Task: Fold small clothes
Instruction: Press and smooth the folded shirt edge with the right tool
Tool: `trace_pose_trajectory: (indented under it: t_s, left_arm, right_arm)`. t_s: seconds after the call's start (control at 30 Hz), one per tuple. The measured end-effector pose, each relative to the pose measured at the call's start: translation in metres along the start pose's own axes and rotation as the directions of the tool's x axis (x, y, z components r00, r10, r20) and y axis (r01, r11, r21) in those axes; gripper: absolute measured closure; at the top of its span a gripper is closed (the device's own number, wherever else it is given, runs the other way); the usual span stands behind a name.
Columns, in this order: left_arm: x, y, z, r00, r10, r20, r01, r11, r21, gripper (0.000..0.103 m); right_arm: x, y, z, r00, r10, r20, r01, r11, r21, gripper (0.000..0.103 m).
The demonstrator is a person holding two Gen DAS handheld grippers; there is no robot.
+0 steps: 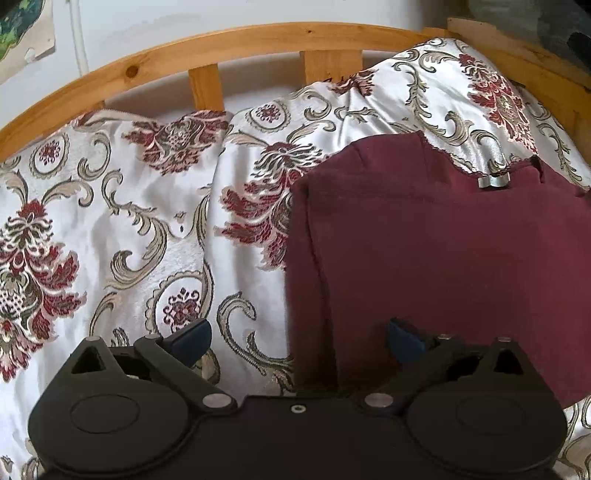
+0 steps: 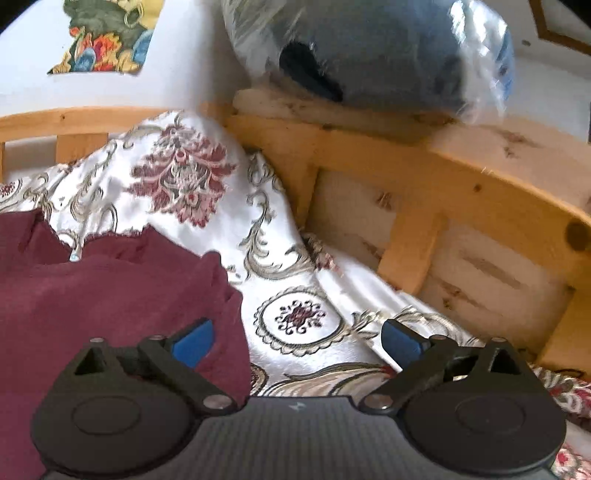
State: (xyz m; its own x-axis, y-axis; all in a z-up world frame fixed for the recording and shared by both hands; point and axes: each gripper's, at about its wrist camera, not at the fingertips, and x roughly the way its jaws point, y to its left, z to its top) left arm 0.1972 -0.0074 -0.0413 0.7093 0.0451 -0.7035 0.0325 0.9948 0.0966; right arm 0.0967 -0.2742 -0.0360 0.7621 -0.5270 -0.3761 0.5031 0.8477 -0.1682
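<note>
Lying on a patterned bedspread [image 1: 110, 206], a dark red garment [image 1: 424, 251] fills the right half of the left wrist view, partly folded, with a thick doubled edge running down its left side. Its far edge is ragged and rumpled, and a small shiny metal piece [image 1: 494, 181] sits on it there, though what it is cannot be made out.

The left gripper [image 1: 297, 341] is spread wide and grips nothing. Its left blue pad [image 1: 192, 341] is over the bare bedspread and its right pad [image 1: 404, 341] over the red cloth, so the garment's left edge runs between them. Whether either pad touches the fabric cannot be told.

The right gripper [image 2: 297, 341] is also spread wide and empty. Its left pad [image 2: 194, 345] is over the garment's right edge [image 2: 110, 295] and its right pad [image 2: 402, 345] over the bedspread [image 2: 303, 288], which is cream with dark red flowers and grey-gold scrolls.

A wooden bed rail [image 1: 258, 40] with short upright slats curves behind the bedspread, against a white wall. A picture [image 2: 107, 33] hangs on that wall. In the right wrist view a second wooden rail [image 2: 424, 173] meets the first at the corner, close beside the gripper, and the bedspread bunches up against it. On top of that rail rests a blue bundle in clear plastic [image 2: 388, 48], blurred in the frame.
</note>
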Motion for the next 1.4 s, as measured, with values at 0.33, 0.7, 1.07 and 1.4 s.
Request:
trace_pose_trajectory:
  t_s: [0.33,0.7,1.07,1.4]
  left_arm:
    - [0.007,-0.002,-0.001,0.999,0.008,-0.037,-0.008,1.000,-0.001,0.001]
    - [0.015,-0.003,-0.002,0.998,0.008,-0.064,-0.009,1.000,-0.006,0.001]
    - [0.014,-0.001,-0.002,0.998,0.009,-0.067,-0.010,1.000,-0.008,0.001]
    - [0.015,-0.002,-0.002,0.998,0.012,-0.066,-0.013,1.000,-0.002,0.001]
  right_arm:
    - [-0.036,0.021,0.000,0.994,0.108,0.032,-0.107,0.994,-0.023,0.000]
    - [-0.027,0.044,-0.009,0.991,0.132,-0.010,-0.132,0.990,-0.055,0.000]
    - [-0.008,0.038,0.005,0.986,0.164,0.000,-0.164,0.986,0.014,0.065]
    - [-0.017,0.053,0.003,0.991,0.131,0.004,-0.130,0.985,-0.117,0.083]
